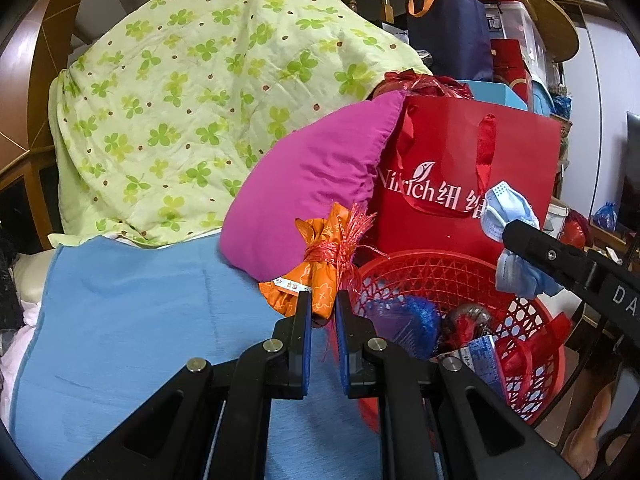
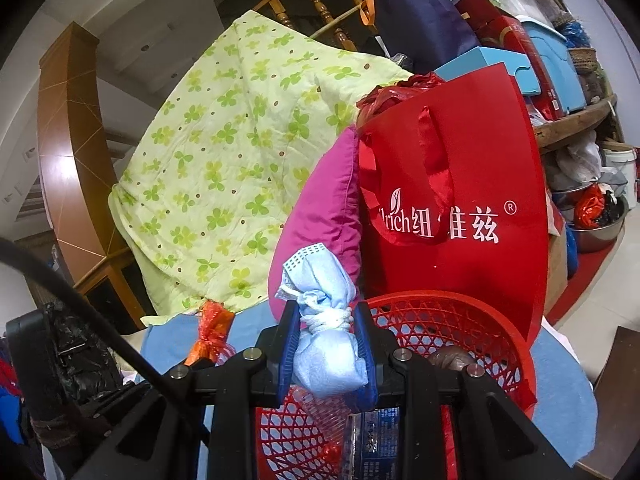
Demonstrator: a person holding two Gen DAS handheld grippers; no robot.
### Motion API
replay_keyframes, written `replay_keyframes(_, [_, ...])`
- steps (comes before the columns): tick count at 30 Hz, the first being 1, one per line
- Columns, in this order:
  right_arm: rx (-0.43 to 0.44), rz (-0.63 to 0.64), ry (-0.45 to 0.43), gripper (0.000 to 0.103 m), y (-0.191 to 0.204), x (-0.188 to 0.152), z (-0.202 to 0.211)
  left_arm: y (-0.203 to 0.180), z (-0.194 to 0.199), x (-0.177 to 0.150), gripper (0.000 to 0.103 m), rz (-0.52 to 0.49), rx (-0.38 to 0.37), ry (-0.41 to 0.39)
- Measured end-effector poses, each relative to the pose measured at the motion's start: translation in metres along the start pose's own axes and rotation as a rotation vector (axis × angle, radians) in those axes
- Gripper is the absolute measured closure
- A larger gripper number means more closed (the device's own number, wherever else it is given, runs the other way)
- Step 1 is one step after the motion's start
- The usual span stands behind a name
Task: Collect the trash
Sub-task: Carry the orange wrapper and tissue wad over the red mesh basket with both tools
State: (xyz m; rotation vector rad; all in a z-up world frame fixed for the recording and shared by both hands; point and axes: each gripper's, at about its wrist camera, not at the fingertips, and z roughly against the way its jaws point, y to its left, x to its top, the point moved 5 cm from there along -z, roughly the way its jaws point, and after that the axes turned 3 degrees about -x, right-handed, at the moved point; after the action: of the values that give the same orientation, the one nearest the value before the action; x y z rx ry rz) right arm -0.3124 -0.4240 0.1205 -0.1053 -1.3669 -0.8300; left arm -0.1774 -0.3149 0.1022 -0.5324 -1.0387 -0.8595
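From your left wrist camera, your left gripper (image 1: 323,308) tilts gently downward over the blue cloth (image 1: 140,320), its jaws drawn narrow and pinching the lower end of an orange wrapper bundle (image 1: 316,276) tied with red string, just beside the red basket (image 1: 532,320). Your right gripper (image 1: 516,240) reaches in from the right edge above that basket, carrying a knotted blue face mask (image 1: 508,212). From your right wrist camera, your right gripper (image 2: 327,344) points nearly level, clamped on the face mask (image 2: 328,320) at the basket's (image 2: 500,320) near rim, with the red paper bag (image 2: 480,160) standing behind.
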Motion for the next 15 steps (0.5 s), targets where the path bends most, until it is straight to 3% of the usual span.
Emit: replay_keyframes(15, [-0.007, -0.031, 0.004, 0.073, -0.0083, 0.0001, -0.0027, -0.0109, -0.0091, -0.0019, 0.091, -0.002, -0.047, 0.025])
